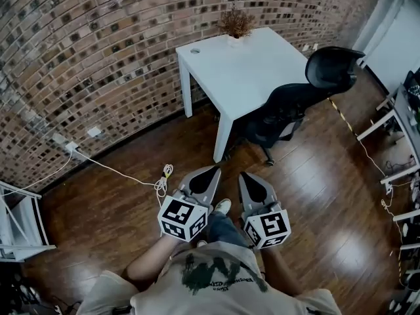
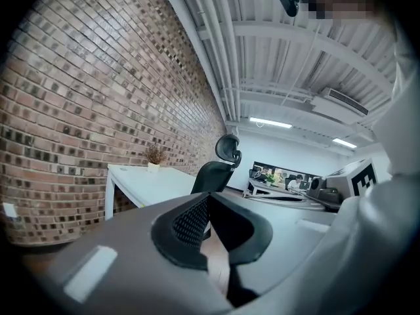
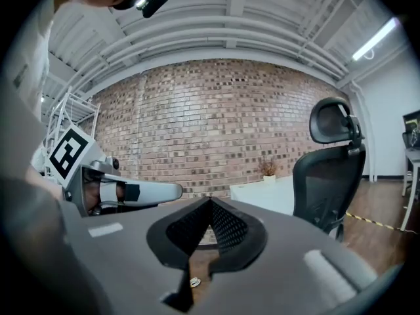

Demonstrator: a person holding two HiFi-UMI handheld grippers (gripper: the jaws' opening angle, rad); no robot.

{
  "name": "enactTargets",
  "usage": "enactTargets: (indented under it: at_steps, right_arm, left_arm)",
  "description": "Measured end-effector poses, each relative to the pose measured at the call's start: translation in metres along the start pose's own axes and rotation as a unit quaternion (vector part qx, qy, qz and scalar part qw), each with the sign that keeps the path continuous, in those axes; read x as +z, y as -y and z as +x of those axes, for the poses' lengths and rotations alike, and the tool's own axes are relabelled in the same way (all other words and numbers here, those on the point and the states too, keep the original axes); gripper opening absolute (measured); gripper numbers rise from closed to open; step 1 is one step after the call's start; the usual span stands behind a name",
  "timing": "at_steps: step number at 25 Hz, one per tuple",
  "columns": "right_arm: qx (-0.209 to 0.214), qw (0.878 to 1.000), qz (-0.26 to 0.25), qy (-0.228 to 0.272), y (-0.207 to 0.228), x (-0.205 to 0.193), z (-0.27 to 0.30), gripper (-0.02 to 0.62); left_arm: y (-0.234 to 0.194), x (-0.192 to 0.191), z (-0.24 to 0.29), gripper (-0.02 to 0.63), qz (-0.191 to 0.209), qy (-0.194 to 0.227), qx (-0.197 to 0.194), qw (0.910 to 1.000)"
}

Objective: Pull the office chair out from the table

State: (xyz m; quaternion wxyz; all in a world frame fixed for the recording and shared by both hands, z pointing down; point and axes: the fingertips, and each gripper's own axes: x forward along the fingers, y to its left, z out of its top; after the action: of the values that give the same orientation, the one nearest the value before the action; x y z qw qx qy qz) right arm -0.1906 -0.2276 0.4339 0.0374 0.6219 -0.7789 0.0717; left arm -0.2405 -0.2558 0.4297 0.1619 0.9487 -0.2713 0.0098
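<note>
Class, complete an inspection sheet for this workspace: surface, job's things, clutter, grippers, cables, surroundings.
Surface: white table, bare except a potted plant at its far edge.
Job's things: black office chair against the table's side, untouched.
Clutter: nothing seen.
Grippers: left gripper and right gripper both shut, empty, apart from the chair.
Cables: white cable from a wall socket, coiled on the wooden floor.
Surroundings: brick wall.

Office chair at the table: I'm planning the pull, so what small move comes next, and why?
Probably walk closer, reaching toward the office chair: the left gripper and right gripper are both shut, empty, and well short of it at the table.
</note>
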Motion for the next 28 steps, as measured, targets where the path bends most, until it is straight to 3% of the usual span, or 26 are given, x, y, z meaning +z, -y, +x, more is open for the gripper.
enactTargets:
  at_steps: [15,22,28]
  right_arm:
    - [-0.081,0.994,0.04,0.054,0.162,0.054,0.109,0.023]
    - [-0.12,0.989,0.05,0.067,0.224,0.071,0.125,0.043]
    - [-0.157,0.98,0.087,0.081,0.257,0.079,0.125,0.069]
  left_arm:
    - [-0.056,0.058,0.2,0.009,0.038,-0.027,-0.068,0.9966]
    - [-0.051,0.076,0.277,0.009,0.058,-0.023,-0.106,0.9924]
    - [-0.055,0.093,0.319,0.009,0.076,-0.019,-0.13,0.9884]
